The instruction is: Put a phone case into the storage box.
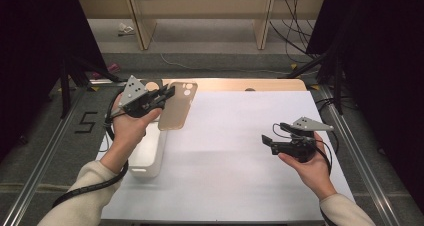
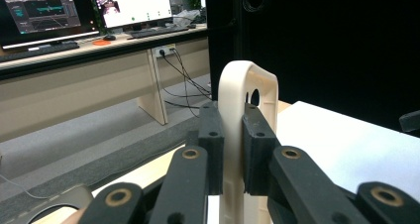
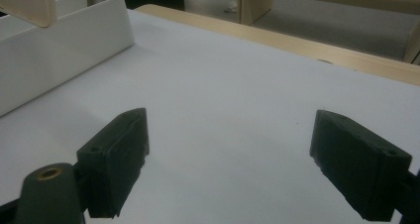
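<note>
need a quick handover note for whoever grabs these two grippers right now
Left gripper: shut on the beige phone case, clamping its edge near the camera cutout; the case hangs in the air above the far left of the white sheet.
Right gripper: open, nothing between its jaws, low over the right side of the sheet.
White bin: at the sheet's left edge, below the left hand.
Done: case picked up.
Left: probably bring the case to the right gripper or set it down; neither has begun.
</note>
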### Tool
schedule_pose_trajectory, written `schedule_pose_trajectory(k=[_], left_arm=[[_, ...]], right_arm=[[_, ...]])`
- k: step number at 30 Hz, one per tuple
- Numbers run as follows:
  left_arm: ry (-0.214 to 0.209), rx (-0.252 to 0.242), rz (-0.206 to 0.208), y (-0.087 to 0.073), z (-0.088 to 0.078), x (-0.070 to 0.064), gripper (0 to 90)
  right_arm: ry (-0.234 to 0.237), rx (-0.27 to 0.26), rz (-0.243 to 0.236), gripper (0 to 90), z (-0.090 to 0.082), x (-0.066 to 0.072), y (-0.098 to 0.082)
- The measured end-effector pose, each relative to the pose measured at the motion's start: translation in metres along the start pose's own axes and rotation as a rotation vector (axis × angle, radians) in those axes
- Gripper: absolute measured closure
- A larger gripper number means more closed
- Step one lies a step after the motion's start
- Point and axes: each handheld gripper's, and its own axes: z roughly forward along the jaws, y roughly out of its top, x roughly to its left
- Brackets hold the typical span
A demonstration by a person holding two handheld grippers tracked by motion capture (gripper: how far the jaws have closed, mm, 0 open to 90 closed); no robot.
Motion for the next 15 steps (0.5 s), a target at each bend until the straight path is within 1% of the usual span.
schedule_pose_trajectory(k=[1,2,3,4,5,15], left_arm=[[0.004,-0.001,-0.001,0.000,0.000,0.001,81.4],[0.008,-0.008,0.009,0.001,-0.001,0.003,81.4],[0.009,-0.002,-0.003,0.000,-0.001,0.003,81.4],[0.010,-0.001,-0.002,0.001,-0.002,0.004,81.4],[0.015,-0.009,0.008,0.001,-0.002,0.006,81.4],[0.035,-0.011,0.007,0.001,-0.008,0.018,81.4]], right_arm=[[-0.001,0.000,0.000,16.2,0.000,0.000,0.000],[-0.002,0.000,0.002,16.2,-0.001,-0.001,0.000],[-0.001,-0.002,0.003,16.2,-0.001,-0.001,-0.001],[-0.003,0.001,0.003,16.2,-0.002,-0.002,-0.001],[-0.003,0.000,0.002,16.2,-0.002,-0.002,-0.001],[-0.010,0.002,0.009,16.2,-0.004,-0.004,-0.003]])
